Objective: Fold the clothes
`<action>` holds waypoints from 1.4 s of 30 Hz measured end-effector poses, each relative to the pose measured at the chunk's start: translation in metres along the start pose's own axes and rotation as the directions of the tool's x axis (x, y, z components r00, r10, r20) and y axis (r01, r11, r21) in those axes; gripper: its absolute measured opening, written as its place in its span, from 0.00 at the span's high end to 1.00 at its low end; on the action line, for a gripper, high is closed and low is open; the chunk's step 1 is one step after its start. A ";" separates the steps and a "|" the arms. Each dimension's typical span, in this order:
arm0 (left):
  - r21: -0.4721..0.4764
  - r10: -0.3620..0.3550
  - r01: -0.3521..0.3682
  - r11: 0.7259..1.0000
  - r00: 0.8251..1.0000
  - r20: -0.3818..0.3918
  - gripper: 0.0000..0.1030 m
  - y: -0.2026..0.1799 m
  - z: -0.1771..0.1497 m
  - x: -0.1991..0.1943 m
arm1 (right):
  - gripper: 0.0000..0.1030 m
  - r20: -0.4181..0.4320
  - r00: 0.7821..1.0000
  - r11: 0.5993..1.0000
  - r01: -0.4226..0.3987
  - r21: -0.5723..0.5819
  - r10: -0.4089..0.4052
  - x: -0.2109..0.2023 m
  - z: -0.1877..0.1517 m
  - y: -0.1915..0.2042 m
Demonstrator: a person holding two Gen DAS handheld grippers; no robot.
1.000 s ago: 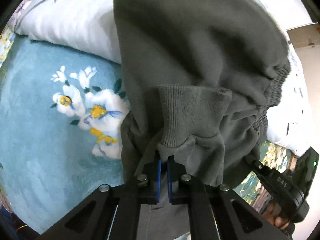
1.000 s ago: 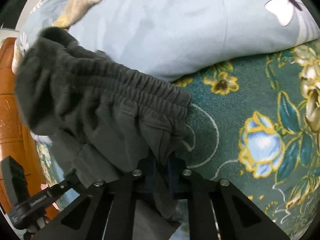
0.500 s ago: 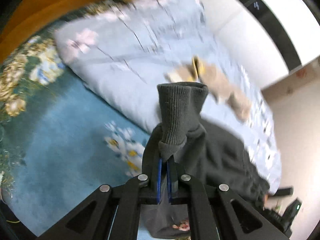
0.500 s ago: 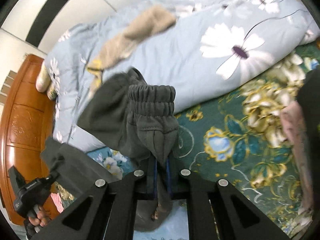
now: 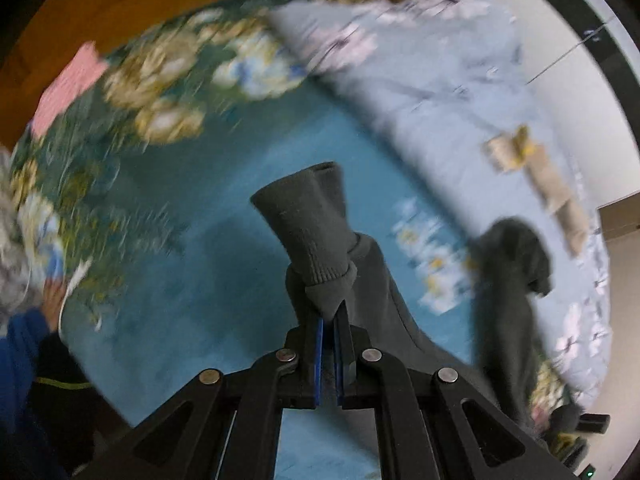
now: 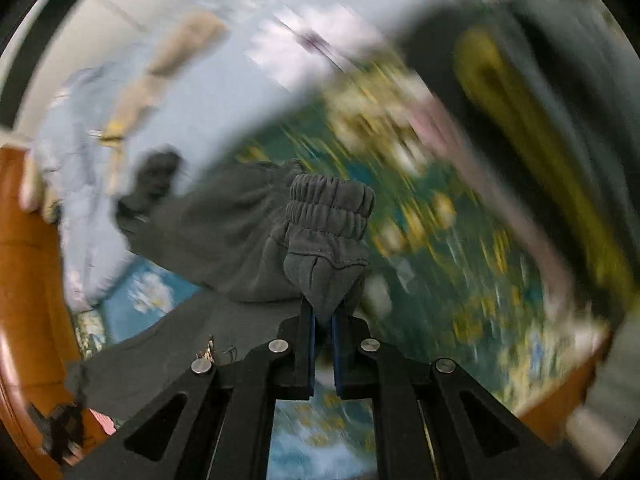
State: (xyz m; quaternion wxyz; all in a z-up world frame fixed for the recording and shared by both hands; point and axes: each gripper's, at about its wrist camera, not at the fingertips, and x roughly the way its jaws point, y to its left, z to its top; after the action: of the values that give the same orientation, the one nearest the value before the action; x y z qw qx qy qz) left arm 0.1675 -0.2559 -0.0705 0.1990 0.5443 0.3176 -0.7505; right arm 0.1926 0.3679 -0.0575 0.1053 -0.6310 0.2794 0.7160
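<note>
Floral bedspread (image 5: 208, 208), pale quilt (image 5: 440, 80)

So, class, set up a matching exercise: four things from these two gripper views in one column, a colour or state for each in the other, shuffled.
Things:
1. ribbed cuff
2. elastic waistband
3. pink cloth
4. quilt

Descriptions:
a. pale blue with white flowers
b. pinched by the left gripper
c. lying near the wooden edge
d. pinched by the right gripper

Pairs: 1-b, 2-d, 3-c, 4-a
</note>
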 end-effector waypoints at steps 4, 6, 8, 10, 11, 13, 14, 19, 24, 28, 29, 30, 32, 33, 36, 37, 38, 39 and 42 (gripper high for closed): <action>0.022 0.036 -0.035 0.999 0.999 -0.030 0.96 0.018 -0.024 0.017 | 0.94 -0.108 0.992 0.994 0.078 0.073 -0.070 0.030 -0.026 -0.031; 0.031 0.043 -0.042 0.999 0.998 -0.034 0.96 0.027 -0.029 0.027 | 0.94 -0.143 0.984 0.989 0.122 0.084 -0.109 0.041 -0.034 -0.035; 0.047 0.052 -0.050 0.998 0.998 -0.029 0.96 0.032 -0.033 0.034 | 0.94 -0.165 0.972 0.982 0.180 0.056 -0.169 0.050 -0.036 -0.029; 0.073 0.066 -0.064 0.995 0.998 -0.024 0.95 0.037 -0.035 0.042 | 0.94 -0.181 0.955 0.972 0.235 -0.013 -0.233 0.058 -0.039 -0.020; 0.084 0.069 -0.067 0.994 0.997 -0.022 0.95 0.039 -0.036 0.046 | 0.94 -0.188 0.946 0.964 0.261 -0.044 -0.264 0.063 -0.040 -0.016; 0.088 0.067 -0.064 0.994 0.998 -0.023 0.95 0.044 -0.037 0.051 | 0.94 -0.198 0.924 0.945 0.310 -0.107 -0.326 0.072 -0.044 -0.009; 0.091 0.065 -0.063 0.994 0.998 -0.023 0.95 0.047 -0.038 0.054 | 0.94 -0.202 0.912 0.933 0.334 -0.138 -0.356 0.077 -0.046 -0.005; 0.105 0.036 -0.032 0.994 0.999 -0.036 0.95 0.062 -0.038 0.065 | 0.93 -0.204 0.868 0.886 0.412 -0.212 -0.452 0.094 -0.051 0.002; 0.200 0.030 -0.013 0.980 0.996 -0.081 0.95 0.071 -0.038 0.075 | 0.93 -0.199 0.824 0.838 0.473 -0.272 -0.530 0.107 -0.054 0.009; 0.262 0.054 -0.027 0.965 0.994 -0.096 0.91 0.069 -0.038 0.077 | 0.93 -0.188 0.802 0.809 0.499 -0.310 -0.567 0.110 -0.055 0.013; 0.268 0.052 -0.024 0.963 0.994 -0.097 0.91 0.069 -0.038 0.076 | 0.92 -0.185 0.798 0.803 0.504 -0.317 -0.574 0.110 -0.056 0.014; 0.275 0.048 -0.021 0.961 0.995 -0.092 0.90 0.068 -0.038 0.075 | 0.90 -0.181 0.794 0.798 0.509 -0.324 -0.580 0.110 -0.056 0.016; 0.308 0.064 -0.034 0.951 0.994 -0.088 0.87 0.064 -0.038 0.072 | 0.88 -0.175 0.786 0.786 0.518 -0.338 -0.593 0.110 -0.057 0.018; 0.325 0.072 -0.040 0.945 0.994 -0.086 0.87 0.061 -0.038 0.070 | 0.87 -0.172 0.784 0.782 0.519 -0.345 -0.597 0.109 -0.057 0.021; 0.356 0.080 -0.045 0.933 0.993 -0.084 0.82 0.055 -0.036 0.066 | 0.80 -0.167 0.780 0.773 0.520 -0.364 -0.603 0.106 -0.057 0.028; 0.364 0.083 -0.047 0.930 0.993 -0.083 0.78 0.053 -0.035 0.065 | 0.75 -0.166 0.782 0.774 0.517 -0.365 -0.601 0.106 -0.056 0.027; 0.370 0.090 -0.054 0.928 0.993 -0.081 0.76 0.052 -0.035 0.063 | 0.73 -0.165 0.784 0.776 0.515 -0.365 -0.598 0.105 -0.056 0.026; 0.371 0.091 -0.055 0.927 0.993 -0.080 0.72 0.051 -0.034 0.062 | 0.72 -0.164 0.787 0.778 0.512 -0.364 -0.595 0.104 -0.055 0.026; 0.374 0.098 -0.061 0.925 0.992 -0.080 0.63 0.047 -0.031 0.055 | 0.61 -0.153 0.796 0.786 0.510 -0.351 -0.585 0.095 -0.052 0.024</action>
State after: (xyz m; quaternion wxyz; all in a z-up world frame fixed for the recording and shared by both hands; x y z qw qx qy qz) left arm 0.2006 -0.2655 -0.1407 0.1073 0.6202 0.1572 -0.7610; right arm 0.2071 0.3013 -0.1454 0.1792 -0.7795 -0.0149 0.6001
